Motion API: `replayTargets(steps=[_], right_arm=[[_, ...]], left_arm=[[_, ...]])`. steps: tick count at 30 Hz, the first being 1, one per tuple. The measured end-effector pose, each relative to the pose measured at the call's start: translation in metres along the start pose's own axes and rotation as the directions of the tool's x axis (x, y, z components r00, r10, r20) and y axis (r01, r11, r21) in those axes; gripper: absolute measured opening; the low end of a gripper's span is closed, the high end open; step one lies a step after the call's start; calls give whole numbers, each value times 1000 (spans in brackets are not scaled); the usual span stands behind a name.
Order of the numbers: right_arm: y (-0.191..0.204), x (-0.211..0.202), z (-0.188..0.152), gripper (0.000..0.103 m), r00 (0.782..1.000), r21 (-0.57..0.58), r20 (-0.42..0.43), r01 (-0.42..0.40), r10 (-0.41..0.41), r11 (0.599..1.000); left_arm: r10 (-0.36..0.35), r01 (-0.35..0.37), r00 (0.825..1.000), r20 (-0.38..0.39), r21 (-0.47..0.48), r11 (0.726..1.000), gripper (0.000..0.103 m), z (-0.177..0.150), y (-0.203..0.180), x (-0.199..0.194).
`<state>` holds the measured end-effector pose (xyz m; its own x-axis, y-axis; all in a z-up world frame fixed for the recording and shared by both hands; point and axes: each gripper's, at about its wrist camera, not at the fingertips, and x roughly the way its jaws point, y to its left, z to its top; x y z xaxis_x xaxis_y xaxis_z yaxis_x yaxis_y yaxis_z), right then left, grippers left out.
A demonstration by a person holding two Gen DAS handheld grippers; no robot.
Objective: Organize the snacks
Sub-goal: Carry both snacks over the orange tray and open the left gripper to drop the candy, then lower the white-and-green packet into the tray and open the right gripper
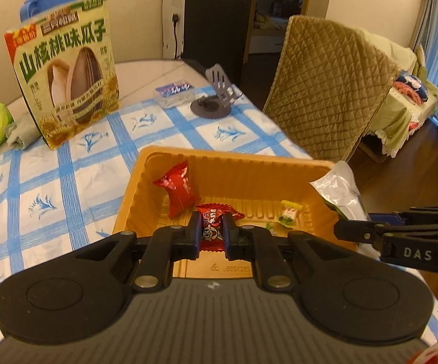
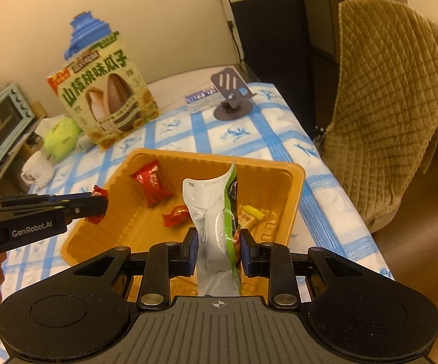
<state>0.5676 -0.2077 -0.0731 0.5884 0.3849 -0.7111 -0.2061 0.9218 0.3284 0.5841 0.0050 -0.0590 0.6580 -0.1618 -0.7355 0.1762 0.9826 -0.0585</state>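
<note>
Tray [image 1: 279, 163], orange, on the blue-checked cloth [image 1: 52, 188]; long axis runs left to right across both views. In the tray: red packet [image 1: 178, 189], small yellow sweet [image 1: 290, 210]. Left gripper [image 1: 210, 230] ("GenRobot.AI" on its side) is clamped on a red candy [image 1: 214, 227] above the tray's near edge. Right gripper [image 2: 219, 242] ("DAS") pinches a silver-green pouch [image 2: 213, 212] upright over the tray, date code "2026011…" readable. Both tilt downward. Seed bag [image 1: 67, 69] stands behind the tray.

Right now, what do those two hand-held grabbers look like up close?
Both are black plastic tools. Each has a ribbed grey body with two round black discs, jointed black link arms with silver pins, and two fingers with blue pads. The left gripper carries white "GenRobot.AI" lettering on its side; the right gripper shows white "DAS" lettering. No cables show. A striped cuff peeks in at the right view's corner.
</note>
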Motion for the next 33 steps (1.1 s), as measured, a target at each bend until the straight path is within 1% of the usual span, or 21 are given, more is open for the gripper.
replayTargets(steps=[8, 15, 17, 19, 20, 24, 27, 33], right_arm=[[-7, 16, -6, 29, 999, 34, -38, 27, -26, 999], [-10, 20, -5, 29, 999, 53, -39, 35, -33, 998], [-10, 21, -5, 29, 999, 57, -40, 35, -33, 998], [-10, 21, -5, 29, 999, 61, -39, 36, -33, 997], [-11, 21, -5, 29, 999, 67, -38, 36, -33, 997], [-12, 22, -4, 29, 999, 85, -40, 36, -32, 996], [-12, 23, -3, 29, 999, 90, -42, 37, -34, 995], [-11, 26, -1, 29, 998, 103, -44, 39, -35, 994]], left_arm=[[14, -13, 998, -64, 5, 1000, 13, -8, 4, 30], [13, -12, 996, -84, 20, 1000, 14, -9, 5, 40], [8, -6, 996, -85, 28, 1000, 17, -9, 4, 41], [10, -7, 996, -84, 34, 999, 30, -9, 4, 40], [9, -6, 997, -82, 39, 999, 33, -10, 4, 39], [5, -1, 997, -75, 53, 999, 35, -10, 4, 36], [4, 0, 998, -70, 50, 999, 39, -9, 5, 33], [2, 1, 998, -59, 50, 999, 40, -8, 7, 28]])
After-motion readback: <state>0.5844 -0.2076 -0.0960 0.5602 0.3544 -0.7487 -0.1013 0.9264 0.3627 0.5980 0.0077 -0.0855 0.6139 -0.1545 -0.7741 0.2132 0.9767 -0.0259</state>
